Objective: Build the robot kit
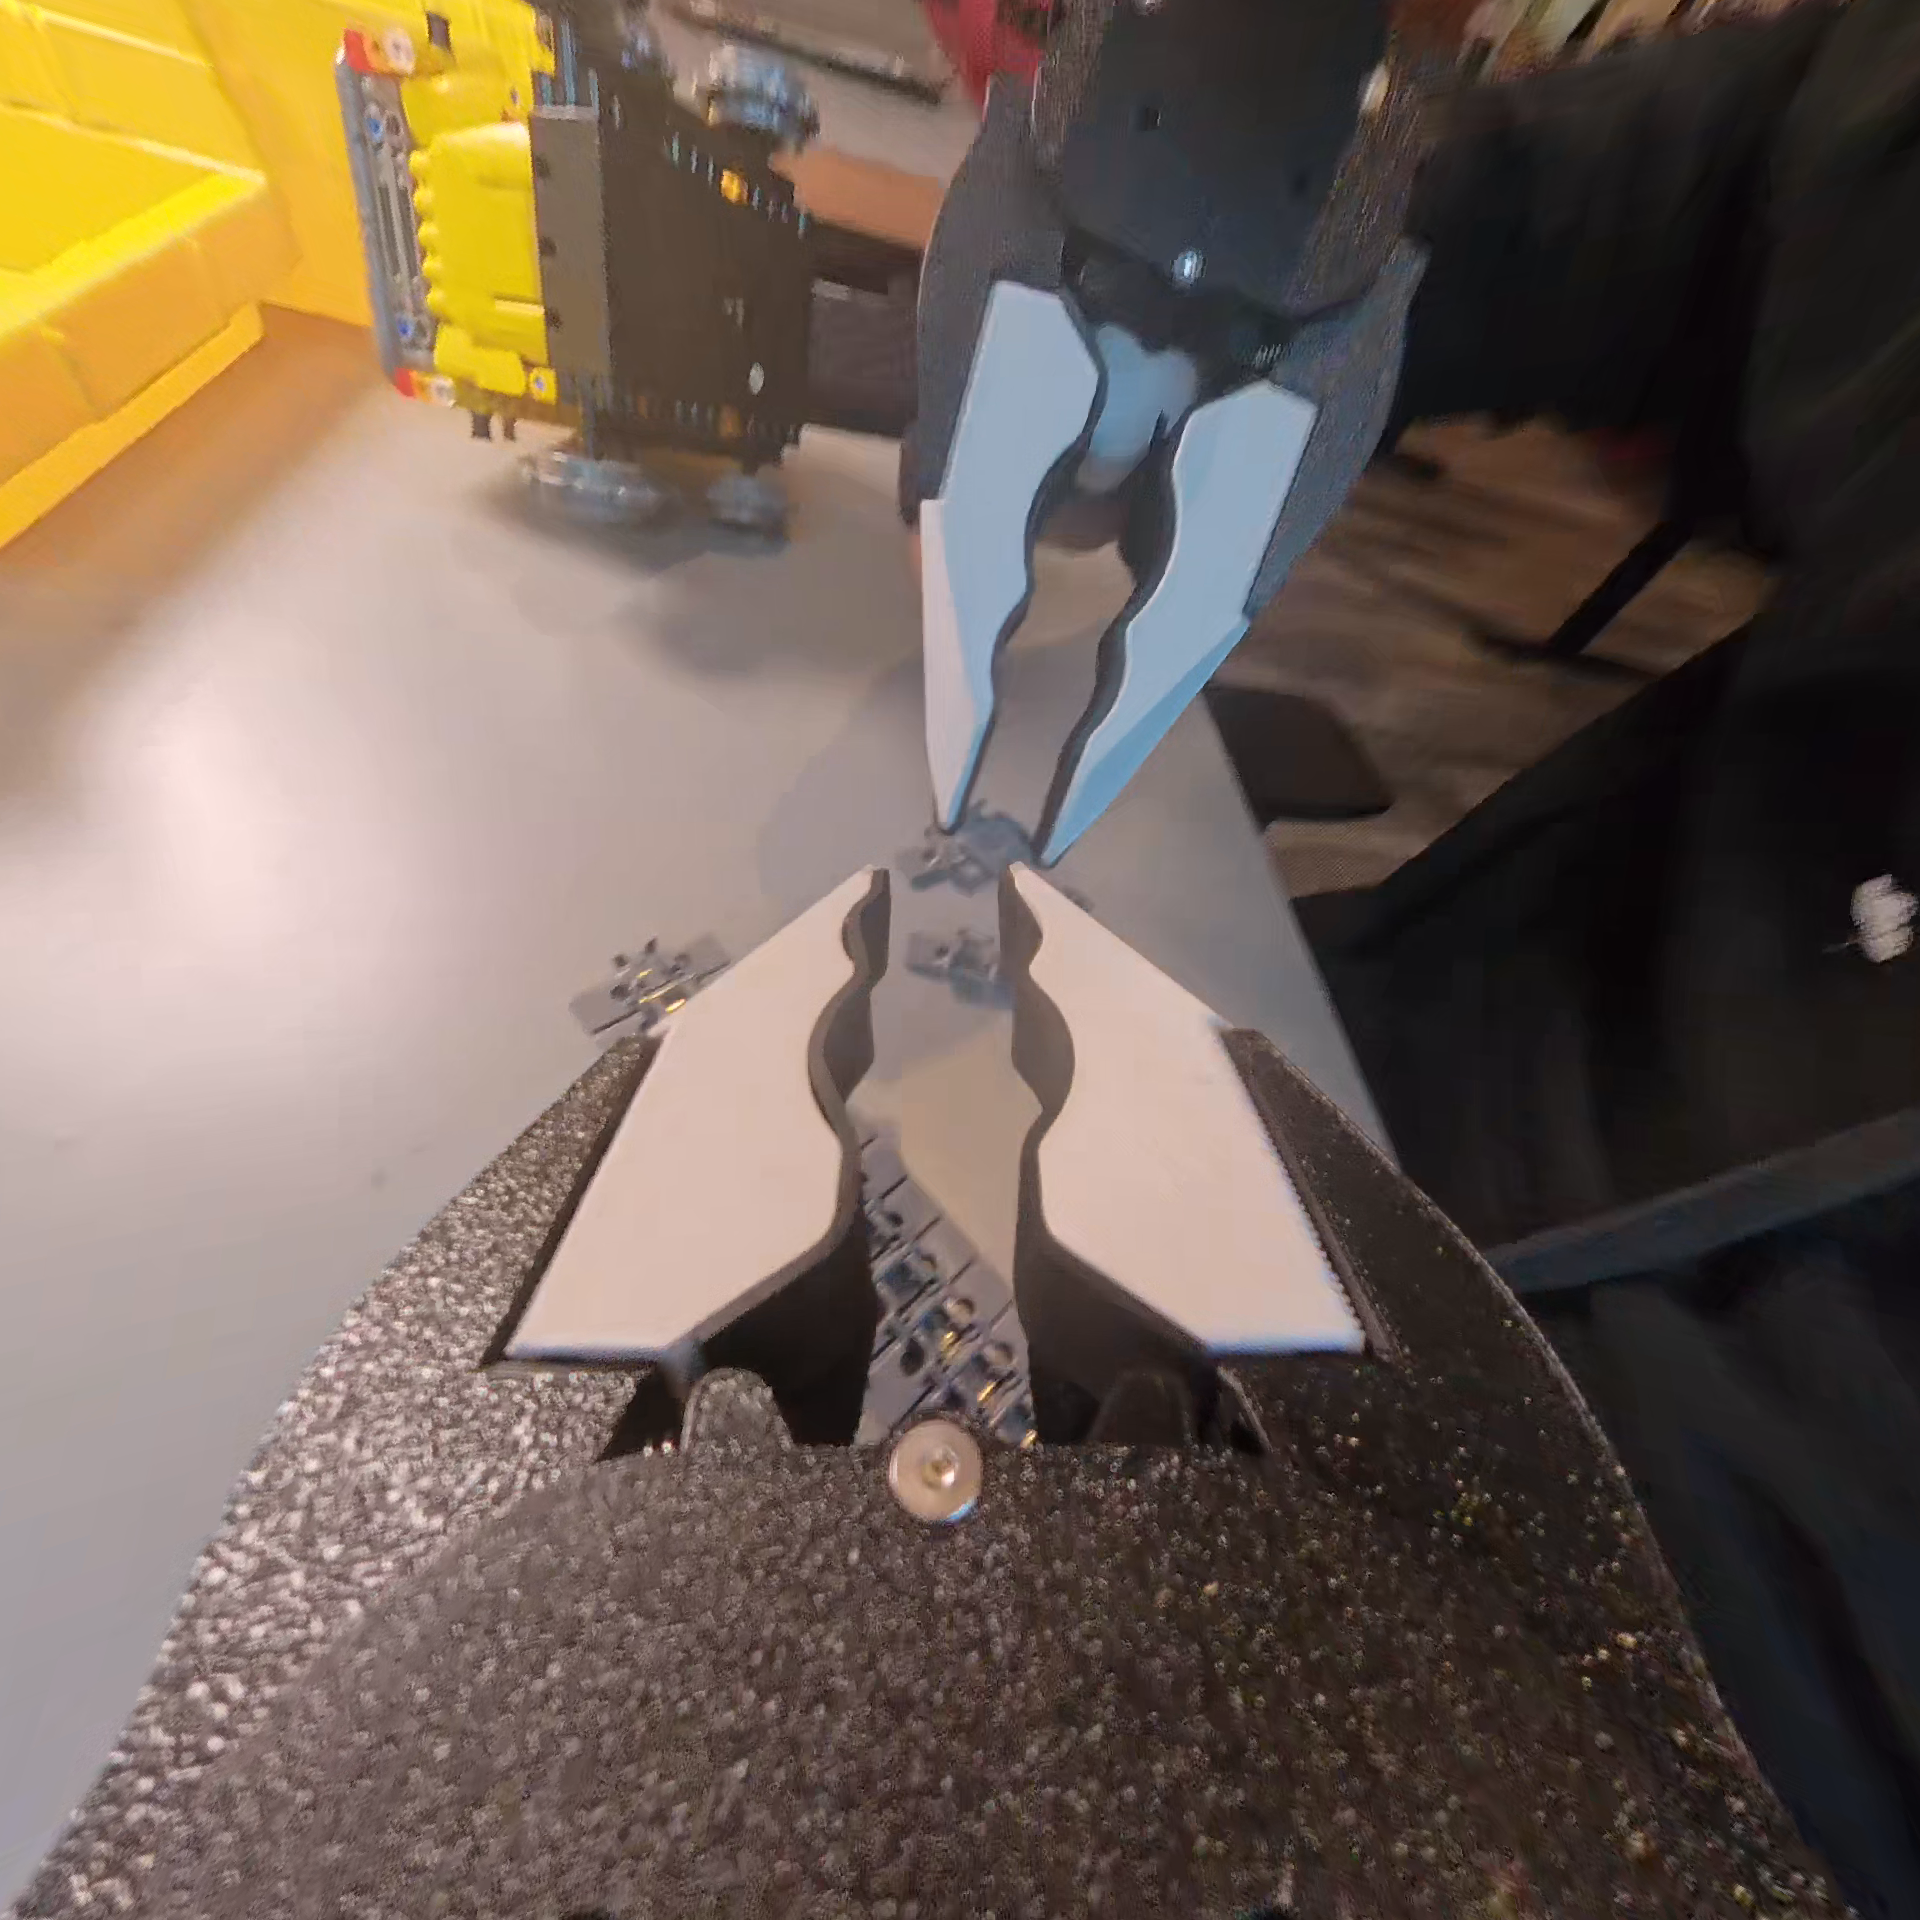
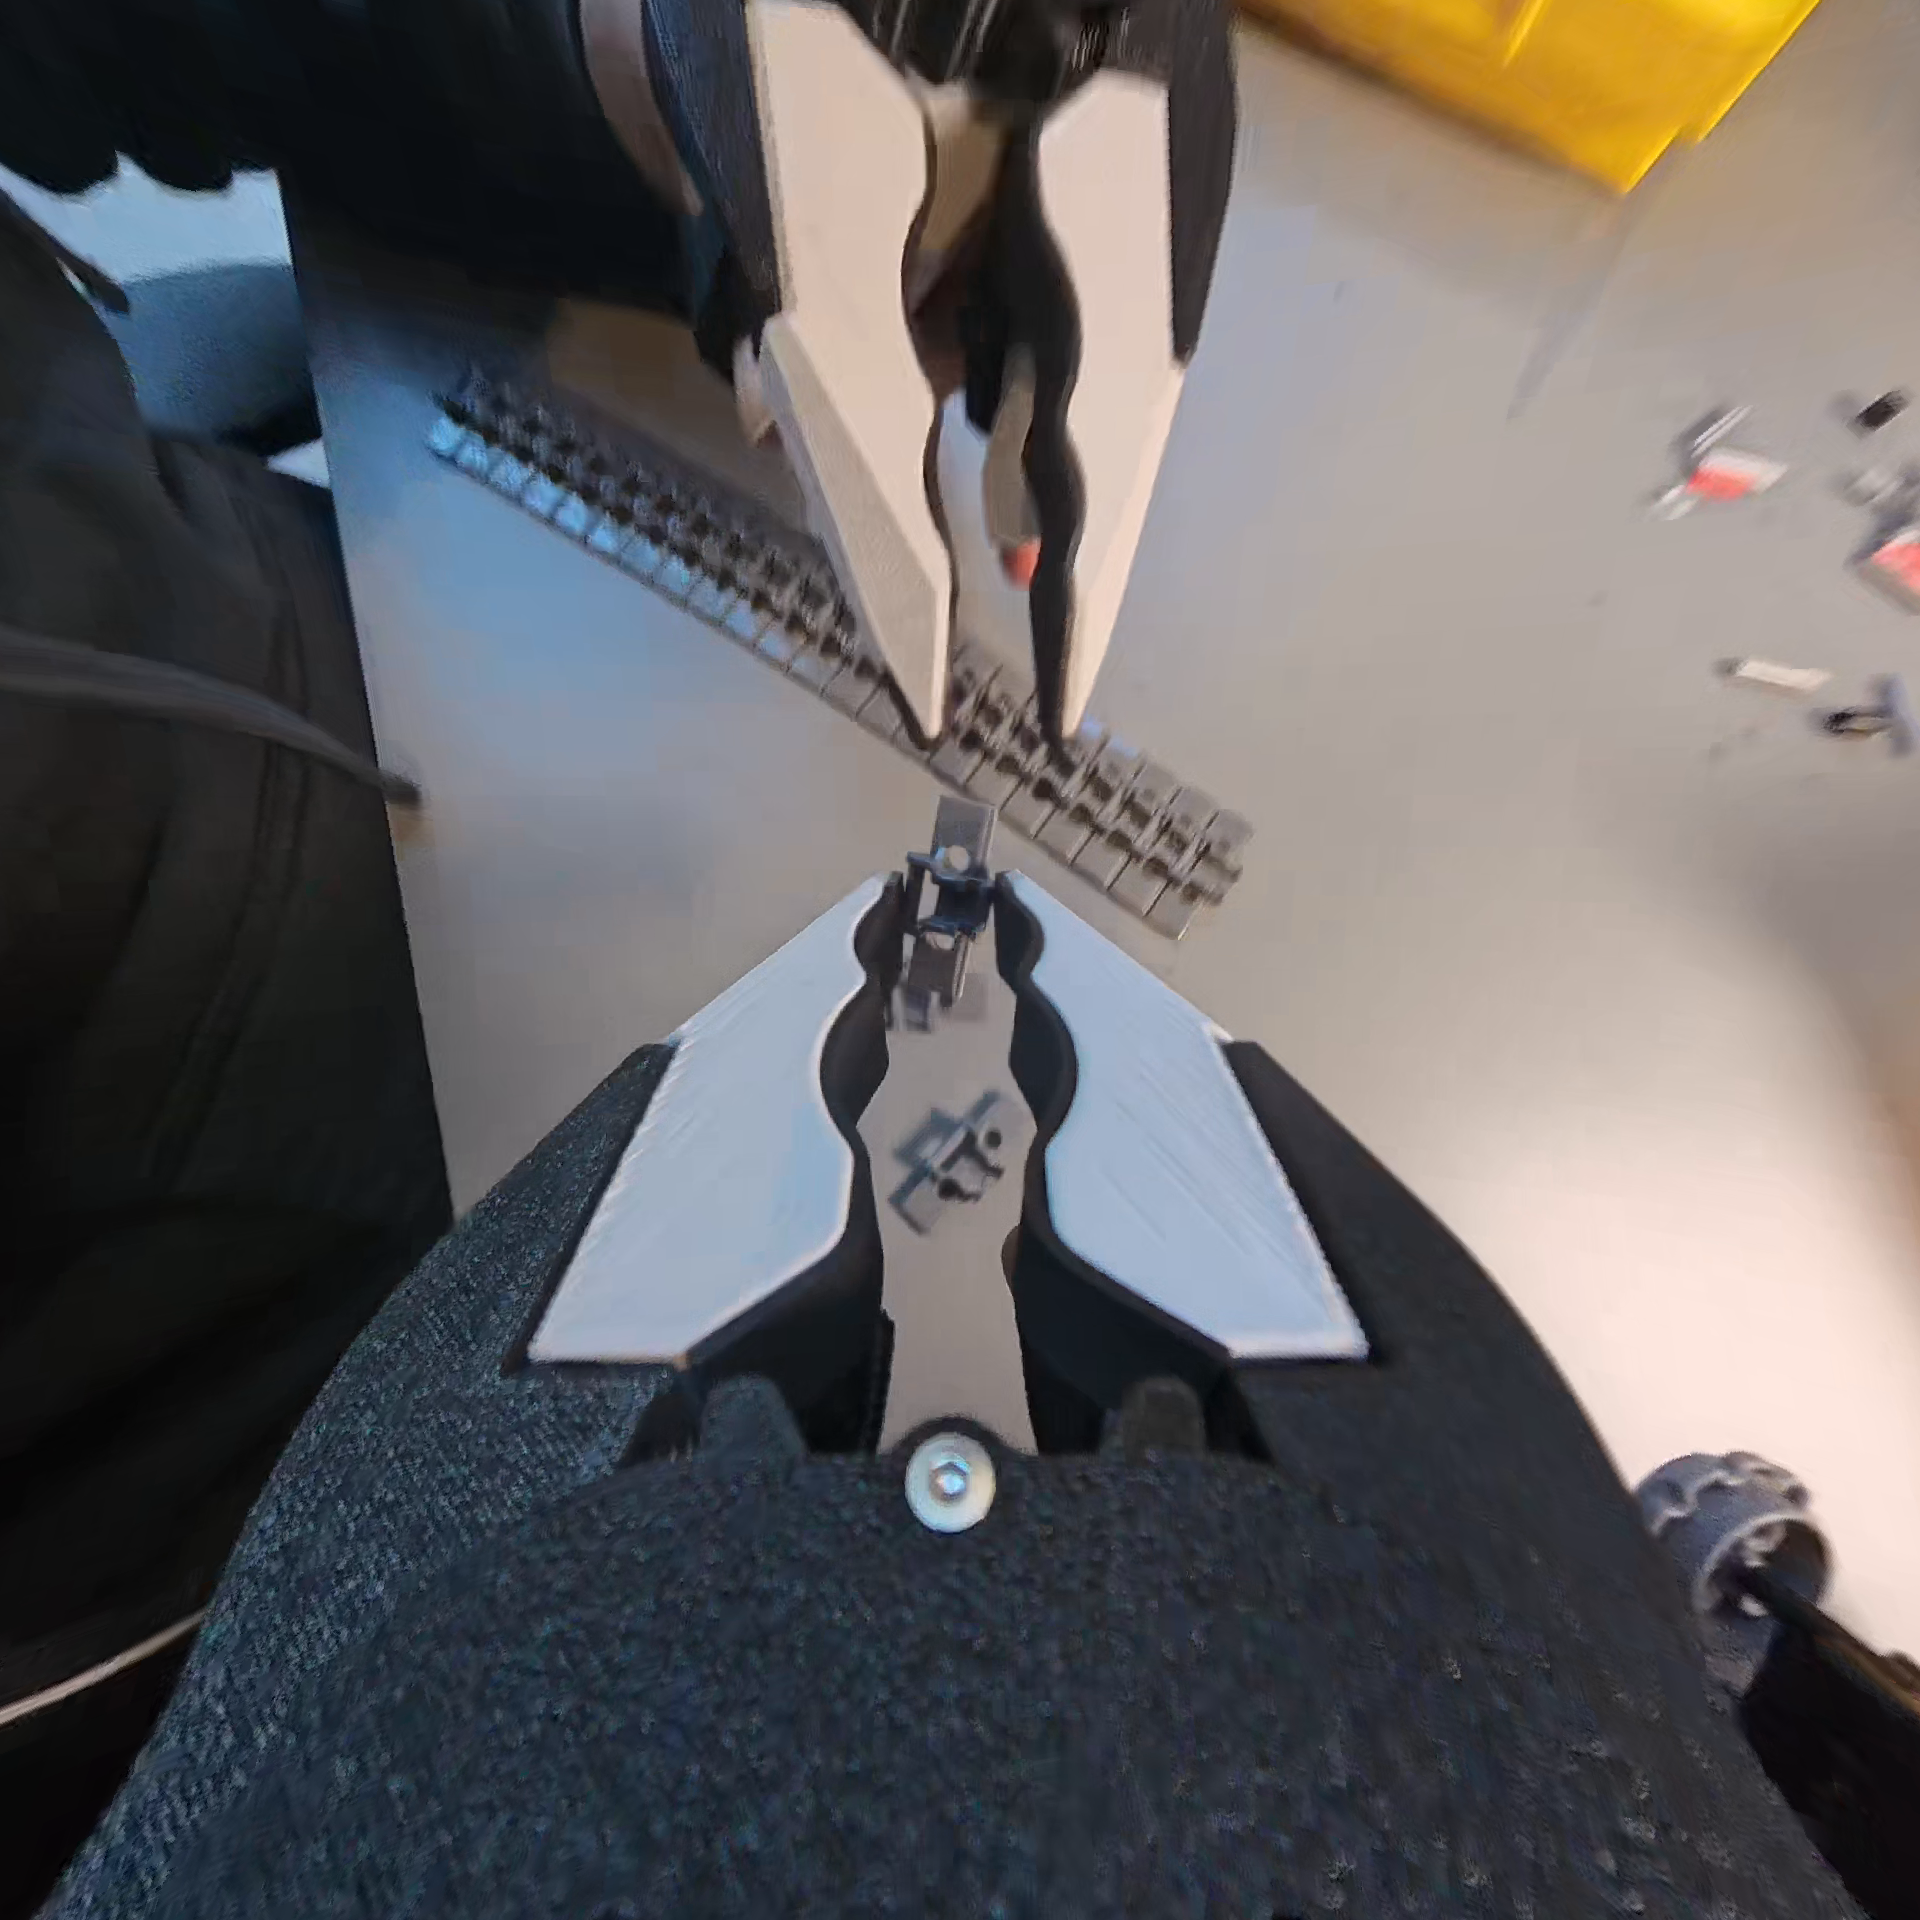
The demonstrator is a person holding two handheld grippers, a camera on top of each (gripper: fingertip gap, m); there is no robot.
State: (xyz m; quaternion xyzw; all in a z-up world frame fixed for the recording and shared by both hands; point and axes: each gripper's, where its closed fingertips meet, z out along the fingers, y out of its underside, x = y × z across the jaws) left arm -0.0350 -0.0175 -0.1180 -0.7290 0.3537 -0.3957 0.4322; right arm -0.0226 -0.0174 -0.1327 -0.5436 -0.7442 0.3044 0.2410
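Right tool clamped on a small dark track link, raised just above the grey counter. Left tool down on a long grey track chain, fingers slightly apart, grip impossible to judge. Spare links loose beside the tools. Yellow-and-black brick model far off, blurred. Chain's near end hidden behind left tool.

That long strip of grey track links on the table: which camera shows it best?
The right wrist view: the track strip runs diagonally across the table, nearly whole. The left wrist view shows only a short piece between the left gripper's fingers.
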